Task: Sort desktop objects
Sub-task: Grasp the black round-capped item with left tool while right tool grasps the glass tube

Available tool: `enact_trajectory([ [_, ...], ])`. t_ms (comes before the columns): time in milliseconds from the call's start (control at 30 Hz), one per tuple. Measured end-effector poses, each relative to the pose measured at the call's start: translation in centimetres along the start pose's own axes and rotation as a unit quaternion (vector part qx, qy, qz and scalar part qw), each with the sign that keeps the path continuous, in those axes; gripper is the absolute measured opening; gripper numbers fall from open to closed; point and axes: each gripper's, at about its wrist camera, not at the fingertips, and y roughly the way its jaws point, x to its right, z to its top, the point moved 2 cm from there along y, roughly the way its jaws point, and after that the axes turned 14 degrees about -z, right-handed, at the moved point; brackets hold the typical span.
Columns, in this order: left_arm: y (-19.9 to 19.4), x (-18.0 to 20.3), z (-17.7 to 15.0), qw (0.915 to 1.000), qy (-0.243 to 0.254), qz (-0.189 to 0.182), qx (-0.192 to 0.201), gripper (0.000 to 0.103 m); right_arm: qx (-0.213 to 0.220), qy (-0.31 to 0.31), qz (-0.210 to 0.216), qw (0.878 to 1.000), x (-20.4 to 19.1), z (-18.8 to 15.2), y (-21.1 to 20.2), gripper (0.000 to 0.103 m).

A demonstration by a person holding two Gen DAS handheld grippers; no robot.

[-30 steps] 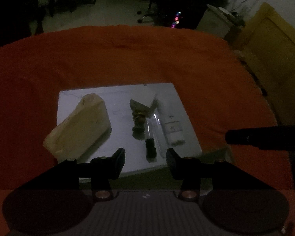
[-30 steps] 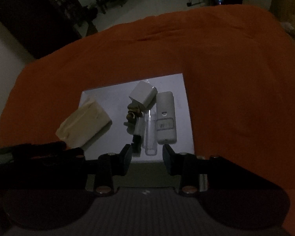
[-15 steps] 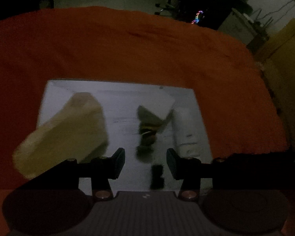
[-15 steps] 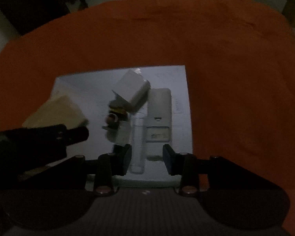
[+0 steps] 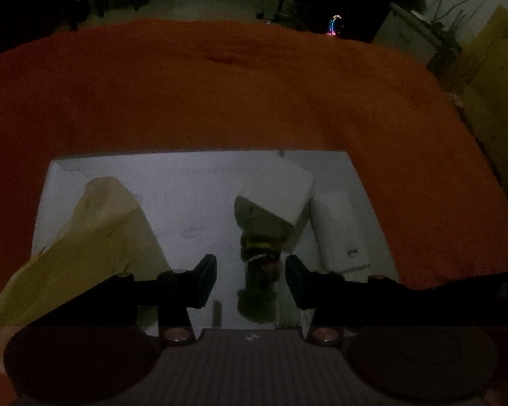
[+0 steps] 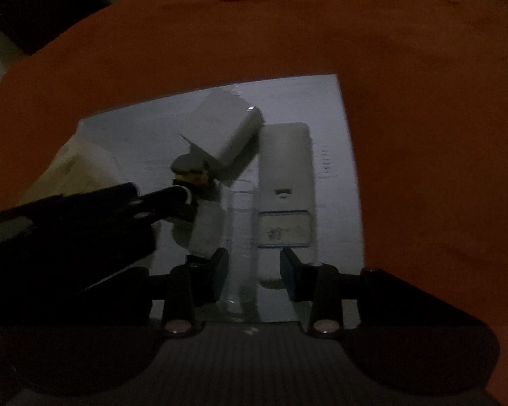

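Observation:
A white sheet [image 5: 193, 182] lies on an orange cloth and carries the objects. My left gripper [image 5: 250, 280] is open, and a small dark figure with a yellow band [image 5: 260, 260] sits between its fingers. A white box [image 5: 281, 189] leans just behind the figure. A pale yellow pack [image 5: 95, 237] is at the left and a white remote [image 5: 342, 237] at the right. In the right wrist view my right gripper [image 6: 250, 270] is open, low over the sheet [image 6: 325, 108], with a clear tube [image 6: 242, 237] between its fingers. The remote [image 6: 284, 176] lies right of the tube. The left gripper [image 6: 178, 203] reaches in beside the figure [image 6: 193, 176].
The orange cloth [image 5: 220, 94] covers the table around the sheet. The right gripper's dark body [image 5: 457, 291] crosses the left wrist view at lower right. A dim room with a chair and a yellowish panel [image 5: 490, 77] lies beyond the table edge.
Both grippers have moved forward and lower over the sheet. The left one now has the small figure between its fingers, the right one the clear tube. Both stay open.

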Motion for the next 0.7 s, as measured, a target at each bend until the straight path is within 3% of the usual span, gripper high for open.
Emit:
enact_trajectory([
  [233,1.7,-0.3,0.5,0.9995,-0.021,0.009,-0.024,0.041,-0.019,-0.015,0.001,1.0,-1.9,0.2,1.1,0.038],
  [433,2.7,0.0,0.7,0.9982,-0.015,0.032,-0.048,0.04,-0.001,-0.041,-0.014,0.999,-3.2,0.0,1.3,0.04],
  [533,2.9,0.5,0.6,0.9982,0.0,0.035,-0.049,0.032,0.002,-0.041,-0.016,0.999,-3.1,-0.1,1.3,0.034],
  [567,3.0,0.5,0.6,0.9981,0.004,0.033,-0.052,0.02,0.003,-0.042,-0.016,0.999,-3.0,-0.2,1.3,0.034],
  [700,2.4,0.1,0.0,0.9978,0.014,0.051,-0.04,0.02,0.007,-0.045,-0.016,0.999,-2.8,-0.4,1.2,0.033],
])
